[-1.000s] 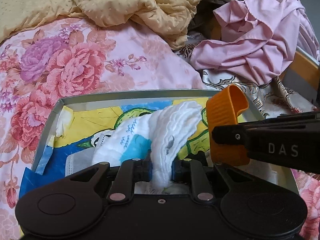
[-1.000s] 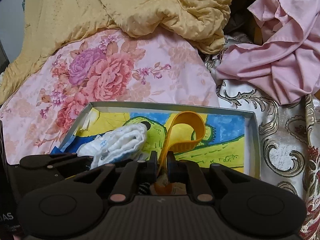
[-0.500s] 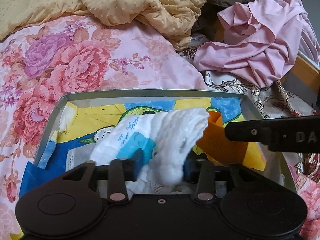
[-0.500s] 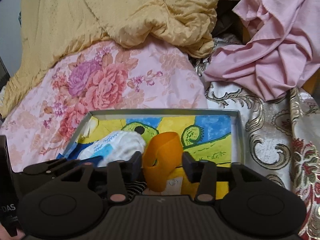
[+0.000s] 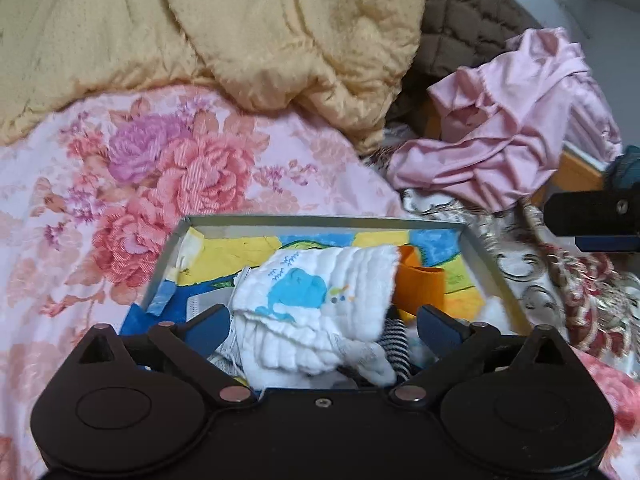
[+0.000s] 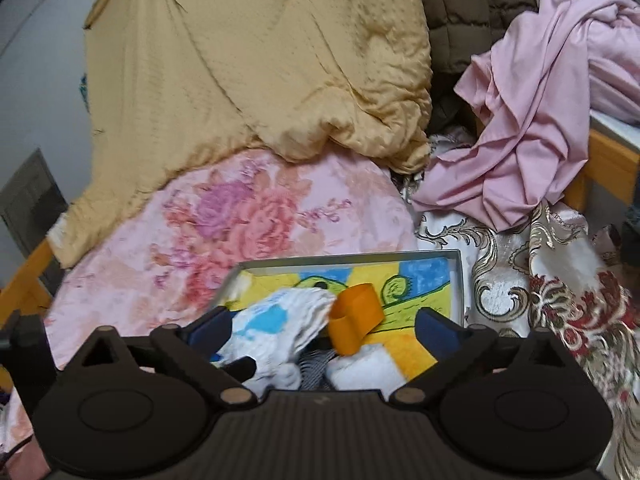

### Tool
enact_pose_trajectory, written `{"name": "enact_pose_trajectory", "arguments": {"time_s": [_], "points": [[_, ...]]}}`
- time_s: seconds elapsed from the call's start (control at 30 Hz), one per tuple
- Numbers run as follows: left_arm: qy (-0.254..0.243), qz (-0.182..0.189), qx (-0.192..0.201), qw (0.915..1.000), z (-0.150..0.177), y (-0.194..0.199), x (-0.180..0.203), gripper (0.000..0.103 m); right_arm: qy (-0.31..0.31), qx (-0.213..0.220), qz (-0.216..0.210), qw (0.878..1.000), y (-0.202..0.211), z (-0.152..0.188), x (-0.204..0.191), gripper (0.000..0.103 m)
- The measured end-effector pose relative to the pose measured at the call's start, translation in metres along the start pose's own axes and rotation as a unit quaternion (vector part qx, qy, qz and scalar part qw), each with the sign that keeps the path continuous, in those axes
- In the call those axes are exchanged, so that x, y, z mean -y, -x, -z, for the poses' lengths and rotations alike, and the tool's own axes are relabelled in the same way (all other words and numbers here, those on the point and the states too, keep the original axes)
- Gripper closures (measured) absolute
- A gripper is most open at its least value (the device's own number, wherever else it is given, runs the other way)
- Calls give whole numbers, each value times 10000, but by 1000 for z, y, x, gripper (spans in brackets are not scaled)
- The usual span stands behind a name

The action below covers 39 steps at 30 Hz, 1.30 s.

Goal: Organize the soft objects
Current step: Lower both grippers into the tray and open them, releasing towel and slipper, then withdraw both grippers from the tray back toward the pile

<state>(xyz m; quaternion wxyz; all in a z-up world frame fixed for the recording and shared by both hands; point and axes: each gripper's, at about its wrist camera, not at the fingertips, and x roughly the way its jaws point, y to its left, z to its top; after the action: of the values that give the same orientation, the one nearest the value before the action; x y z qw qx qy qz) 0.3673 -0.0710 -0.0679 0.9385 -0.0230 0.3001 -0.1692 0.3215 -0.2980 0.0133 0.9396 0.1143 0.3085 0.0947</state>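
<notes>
While a rumpled pale-yellow quilted blanket (image 5: pixel 224 36) fills the upper left of both views, a pink bedspread printed with large pink and purple roses (image 5: pixel 168 168) spreads beneath it across the middle and left. At the upper right lies a crumpled pink satin garment (image 5: pixel 508 132), with a brown quilted cover (image 5: pixel 460 20) behind it and a cream brocade cloth with gold scrolls and red flowers (image 6: pixel 552 292) below it on the right.

Low in the centre of each view sits a shallow grey-rimmed cardboard box (image 5: pixel 320 222), its floor painted in yellow, blue and green. Inside it, a white ribbed cotton cloth with a light-blue whale print (image 5: pixel 316 312) lies heaped toward the left, touching an orange looped elastic band (image 6: pixel 354 320) that stands just to its right. Under the cloth's near edge, a black-and-white striped fabric piece (image 5: pixel 394 344) and other white cloth show, too bunched to tell apart.

At the bottom of the left wrist view the left gripper (image 5: pixel 324 324) has its blue-padded jaws spreading wide; the whale cloth lies between them, but neither pad presses on it. The right gripper (image 6: pixel 322 326) is likewise opening, its pads clear of the cloth and the orange band that show between them. Its black body enters the left view at the right edge.
</notes>
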Motion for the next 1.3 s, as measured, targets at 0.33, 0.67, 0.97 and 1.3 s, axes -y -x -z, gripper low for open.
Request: {"name": "enact_pose_trajectory", "arguments": {"time_s": [0.33,0.67,0.97,1.3], "points": [[-224,157,343,9990,20,96,25,1,57,371,-111,9992,94,24,-19,1],[-1357,131,598,9889,90,201,65,1,-112,479,252,9985,180,85,-14,0],[-1420,384,-137,9890,171,226,87,1,-388,170,512,9978,215,136,2,0],[-1516,860,-592,9829,198,197,123,3,-457,67,509,9976,222,143,2,0]]}}
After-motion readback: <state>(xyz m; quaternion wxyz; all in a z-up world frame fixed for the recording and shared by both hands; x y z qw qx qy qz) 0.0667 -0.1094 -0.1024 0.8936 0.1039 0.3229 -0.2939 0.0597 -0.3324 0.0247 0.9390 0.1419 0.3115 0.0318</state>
